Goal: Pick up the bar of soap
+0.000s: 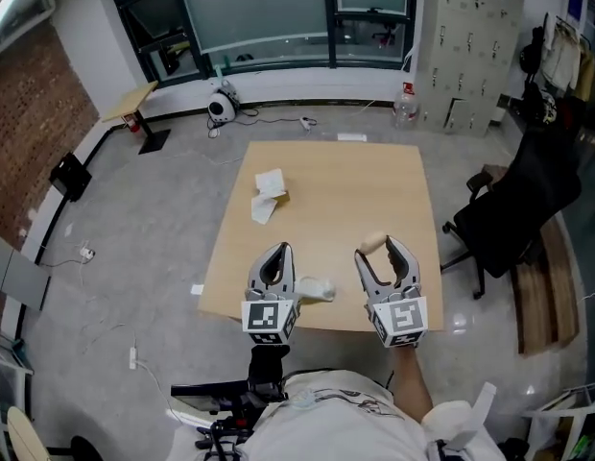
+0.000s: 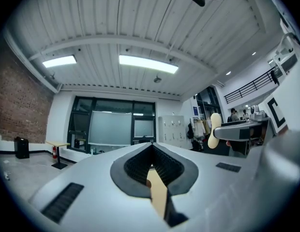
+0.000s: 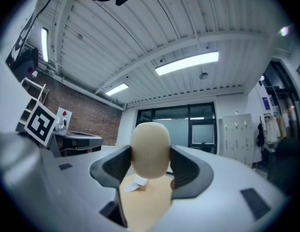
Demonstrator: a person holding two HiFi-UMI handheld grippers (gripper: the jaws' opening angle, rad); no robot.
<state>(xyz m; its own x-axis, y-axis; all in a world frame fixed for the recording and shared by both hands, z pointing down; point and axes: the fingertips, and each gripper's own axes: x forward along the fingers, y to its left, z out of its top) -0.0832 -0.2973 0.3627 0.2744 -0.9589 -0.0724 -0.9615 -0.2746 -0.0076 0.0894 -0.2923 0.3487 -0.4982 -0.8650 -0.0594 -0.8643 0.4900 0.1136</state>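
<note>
Right gripper [image 1: 382, 255] jaws pinch the cream bar of soap [image 3: 150, 150] clear above the worktop [image 1: 336, 181], left gripper [image 1: 275, 259] jaws pressed together on nothing; risk: the rounded, slick bar probably squirts out if the squeeze slackens.

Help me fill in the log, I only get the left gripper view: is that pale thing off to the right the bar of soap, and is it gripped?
Observer: Yes. In the right gripper view the right gripper has its jaws clamped on both sides of the bar of soap.
Operator: Is it off the table?
Observer: It looks lifted; that view shows the table lower down, below the soap.
Operator: Anything left near my gripper?
Observer: The head view shows a crumpled white wad on the table just right of the left gripper.
</note>
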